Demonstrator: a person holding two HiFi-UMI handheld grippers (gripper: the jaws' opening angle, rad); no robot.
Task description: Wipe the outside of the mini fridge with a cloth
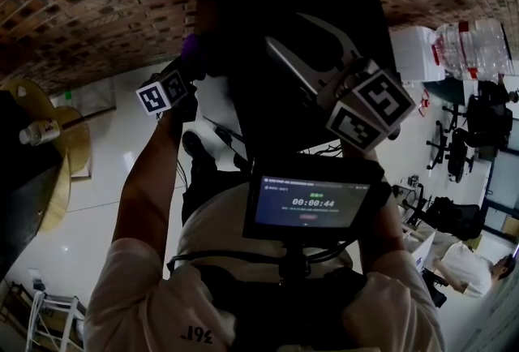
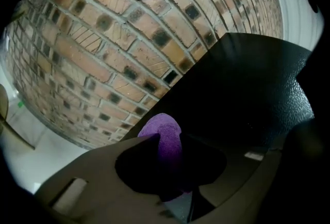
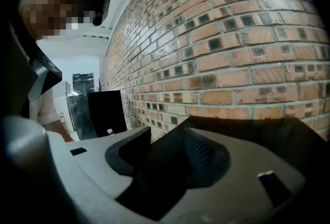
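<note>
Bulging between clamped jaws — purple cloth (image 2: 166, 134).

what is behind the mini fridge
A brick wall rises behind the black mini fridge, filling the view above and beside it. The stretch straight behind the fridge's body is covered, so any gap or cable there cannot be seen.

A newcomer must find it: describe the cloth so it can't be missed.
By the brick wall stands a black mini fridge. At its left edge the left gripper pinches the cloth, a small fuzzy wad. It is the only purple thing there.
</note>
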